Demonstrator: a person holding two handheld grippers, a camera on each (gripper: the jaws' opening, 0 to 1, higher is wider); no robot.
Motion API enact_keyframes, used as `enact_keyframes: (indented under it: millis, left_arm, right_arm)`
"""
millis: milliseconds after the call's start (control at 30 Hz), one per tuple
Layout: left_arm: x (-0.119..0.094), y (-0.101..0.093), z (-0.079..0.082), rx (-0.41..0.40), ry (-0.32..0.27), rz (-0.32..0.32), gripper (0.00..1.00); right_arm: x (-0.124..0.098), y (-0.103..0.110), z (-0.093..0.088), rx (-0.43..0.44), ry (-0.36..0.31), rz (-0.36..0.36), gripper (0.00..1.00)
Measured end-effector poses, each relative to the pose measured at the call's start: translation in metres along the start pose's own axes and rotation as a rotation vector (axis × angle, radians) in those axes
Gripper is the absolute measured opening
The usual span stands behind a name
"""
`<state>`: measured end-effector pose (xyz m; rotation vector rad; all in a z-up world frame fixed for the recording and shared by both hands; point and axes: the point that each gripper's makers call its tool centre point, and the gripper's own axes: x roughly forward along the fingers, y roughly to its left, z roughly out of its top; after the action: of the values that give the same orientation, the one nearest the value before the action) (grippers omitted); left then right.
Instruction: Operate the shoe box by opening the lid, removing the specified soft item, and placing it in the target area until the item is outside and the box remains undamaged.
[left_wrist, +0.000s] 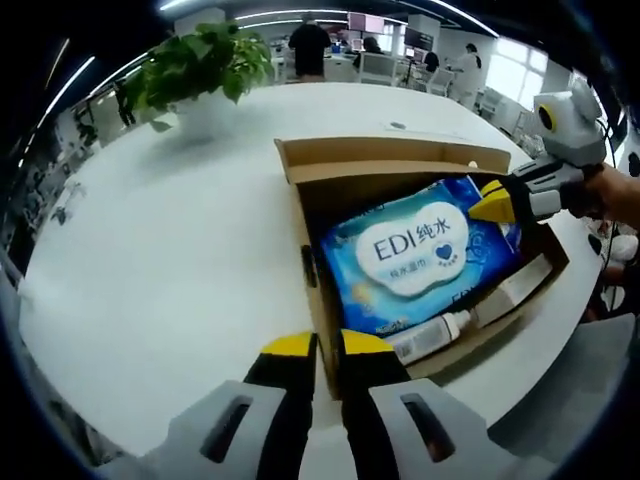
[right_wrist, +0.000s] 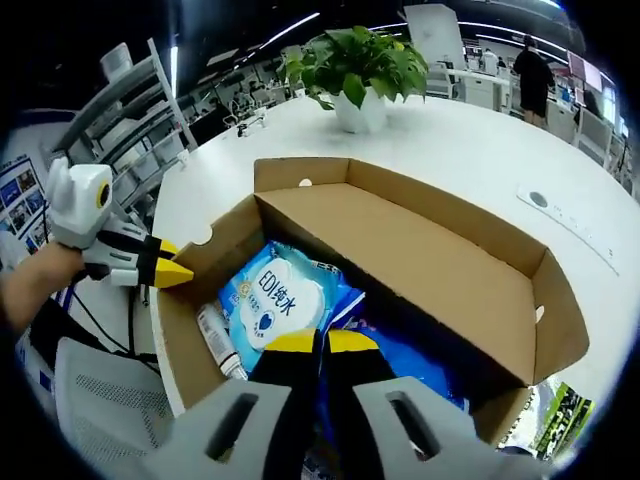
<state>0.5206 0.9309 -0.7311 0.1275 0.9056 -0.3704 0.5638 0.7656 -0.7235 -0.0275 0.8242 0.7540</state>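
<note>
An open brown shoe box (left_wrist: 400, 152) lies on a round white table (left_wrist: 180, 250), its lid (right_wrist: 420, 260) folded back. Inside lies a blue wipes pack (left_wrist: 410, 255) with a white "EDI" label (right_wrist: 272, 298), beside more blue packaging (right_wrist: 420, 372). A white tube (left_wrist: 432, 334) rests along the box wall (right_wrist: 216, 342). My left gripper (left_wrist: 328, 345) is shut on the box's near wall and reaches in from the left in the right gripper view (right_wrist: 178, 268). My right gripper (right_wrist: 320, 342) is down in the box, jaws shut on the pack's edge (left_wrist: 488, 203).
A potted green plant (left_wrist: 200, 65) stands on the far side of the table (right_wrist: 360, 65). A mesh chair (right_wrist: 100, 400) sits beside the table's edge. People and desks are far behind. Bare tabletop (right_wrist: 500, 150) stretches beyond the box.
</note>
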Motion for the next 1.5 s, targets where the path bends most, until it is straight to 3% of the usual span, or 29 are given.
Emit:
enact_keyframes:
  millis: [533, 900, 1133, 1500]
  left_arm:
    - [0.0, 0.0, 0.0, 0.015, 0.018, 0.006, 0.05]
    - [-0.003, -0.001, 0.002, 0.057, 0.031, 0.023, 0.07]
    - [-0.009, -0.008, 0.02, 0.088, -0.015, 0.021, 0.17]
    - [-0.004, -0.012, 0.026, 0.142, -0.007, 0.027, 0.25]
  right_arm:
    - [-0.026, -0.011, -0.007, -0.041, 0.003, -0.031, 0.0]
    - [-0.028, -0.019, -0.017, -0.049, 0.025, -0.063, 0.0]
    - [-0.026, -0.026, -0.024, -0.04, 0.04, -0.067, 0.0]
    - [-0.024, -0.031, -0.029, -0.038, 0.053, -0.066, 0.0]
